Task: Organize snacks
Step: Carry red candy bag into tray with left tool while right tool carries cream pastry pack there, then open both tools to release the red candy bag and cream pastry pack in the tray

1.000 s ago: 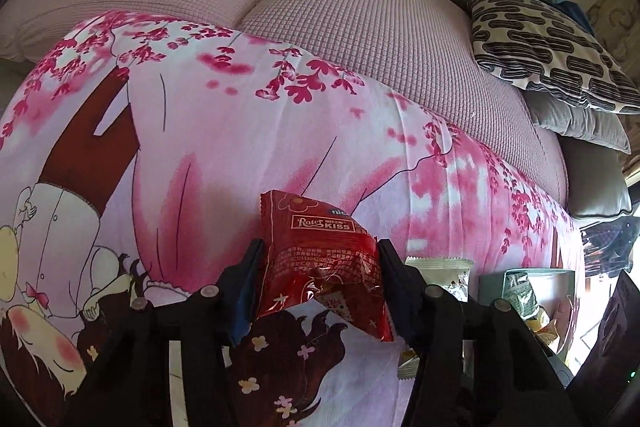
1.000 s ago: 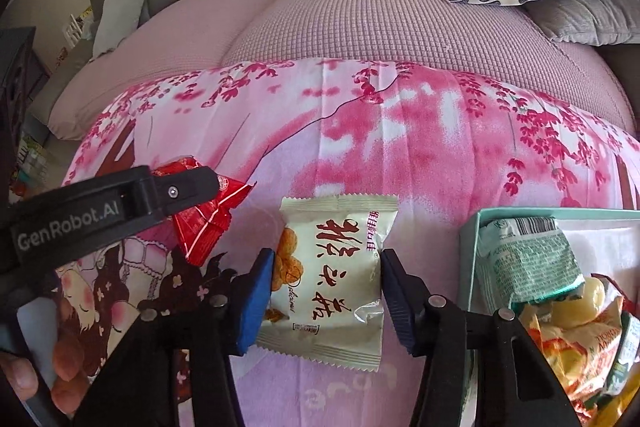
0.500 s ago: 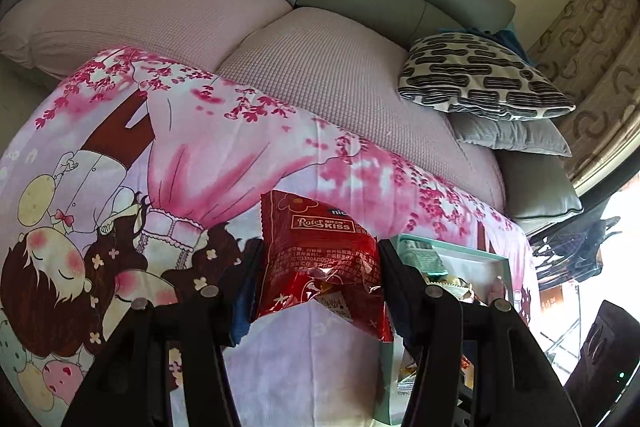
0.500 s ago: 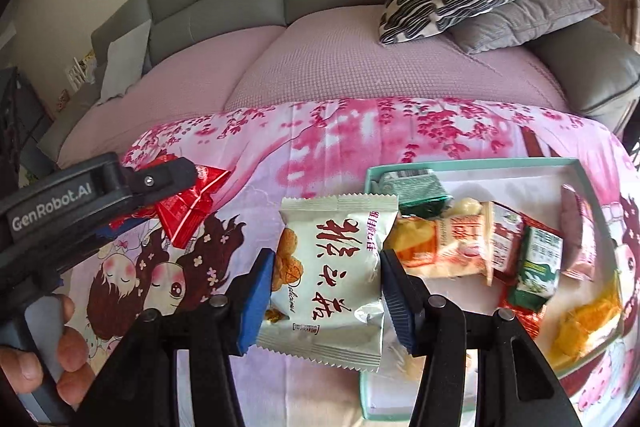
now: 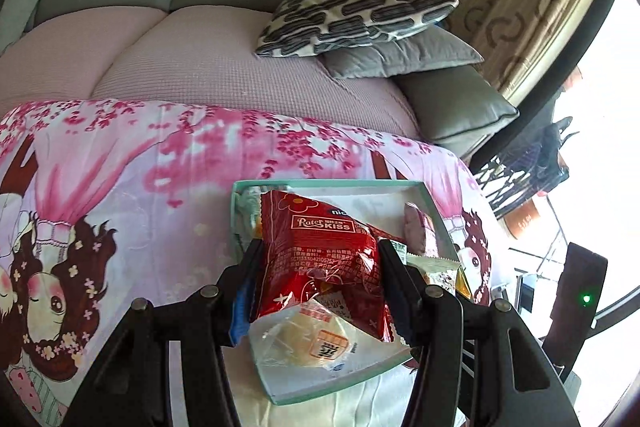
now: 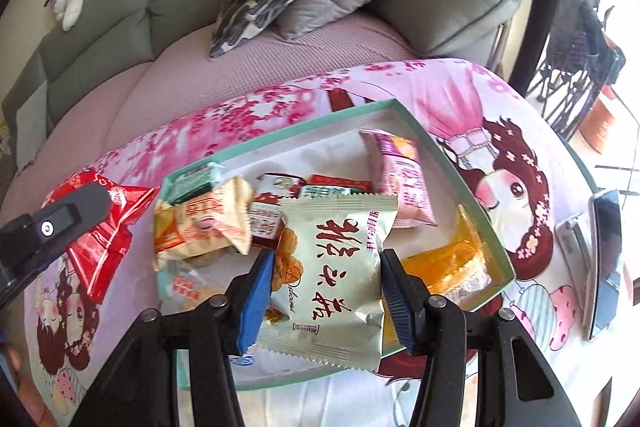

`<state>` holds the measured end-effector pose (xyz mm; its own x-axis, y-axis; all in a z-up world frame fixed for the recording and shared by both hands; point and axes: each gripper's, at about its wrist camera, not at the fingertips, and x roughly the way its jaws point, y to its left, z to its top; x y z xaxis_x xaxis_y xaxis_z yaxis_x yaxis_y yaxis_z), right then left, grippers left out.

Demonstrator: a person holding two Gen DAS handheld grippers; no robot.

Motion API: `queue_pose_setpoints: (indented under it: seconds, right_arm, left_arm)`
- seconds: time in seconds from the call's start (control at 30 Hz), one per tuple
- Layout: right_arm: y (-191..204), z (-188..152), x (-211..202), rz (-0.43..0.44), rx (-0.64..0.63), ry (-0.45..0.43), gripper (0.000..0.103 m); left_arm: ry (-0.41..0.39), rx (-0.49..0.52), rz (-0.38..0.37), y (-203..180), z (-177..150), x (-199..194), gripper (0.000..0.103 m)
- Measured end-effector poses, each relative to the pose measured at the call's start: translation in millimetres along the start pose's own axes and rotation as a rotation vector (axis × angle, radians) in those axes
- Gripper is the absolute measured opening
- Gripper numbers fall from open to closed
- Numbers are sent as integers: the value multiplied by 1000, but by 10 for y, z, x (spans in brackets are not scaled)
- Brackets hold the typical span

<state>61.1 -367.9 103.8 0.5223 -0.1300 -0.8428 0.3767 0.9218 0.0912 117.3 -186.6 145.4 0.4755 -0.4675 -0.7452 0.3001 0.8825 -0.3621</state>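
My left gripper [image 5: 318, 251] is shut on a red Rater Kiss snack packet [image 5: 320, 247] and holds it above the near left part of the teal-rimmed box [image 5: 280, 183]. My right gripper [image 6: 326, 267] is shut on a cream snack packet with red Chinese writing [image 6: 340, 267], held over the near side of the same box [image 6: 460, 179]. The box holds several packets: a pink one [image 6: 400, 179], an orange one [image 6: 444, 267] and a beige one [image 6: 204, 223]. The left gripper with its red packet [image 6: 108, 227] shows at the left of the right wrist view.
The box lies on a pink cartoon-print cloth [image 5: 140, 195] in front of a sofa with pink seat covers [image 5: 224, 67]. A black-and-white patterned pillow [image 5: 356, 15] and grey cushions [image 5: 452, 107] are at the back right. A phone [image 6: 604, 263] lies right of the box.
Both grippers have moved right with their packets, from over the bare cloth to over the box. The box now fills the middle of both views.
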Motion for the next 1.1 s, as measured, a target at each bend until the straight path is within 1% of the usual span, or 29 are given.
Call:
queue_pose_setpoints:
  seconds: [0.1,0.2,0.47,0.63,0.7,0.8,0.9,1.03,1.1]
  right_arm:
    - [-91,8,54,-13,12,17,56]
    - [-92,1,85,-14,12,25,56]
    - [-23,-23,138,-11,-8,41,56]
    - [-40,-22,174,-12,-6,52,56]
    - [-48,-19,184,-11,-4,55,56]
    - [-50,-13,193,-9,-5,58,56]
    - [-47,-15,207,-7,-6,65,56]
    - [-40,-19,215,-2,-6,68,57]
    - [-48,-18,221,11,0,70,61]
  left_arm:
    - [40,32,-21,-161,-26,187,57]
    - [67,54,-22,-258,-51,328,57]
    - [107,22,-34,-252,-93,520,57]
    - [130,15,-41,-281,-130,589,60]
    - [140,30,-25,-308,-150,610,63]
    - [150,29,-26,-318,-169,617,68]
    - [155,28,-26,-314,-176,599,69]
    - [140,33,-2,-293,-161,514,69]
    - [128,32,30,-264,-143,464,71]
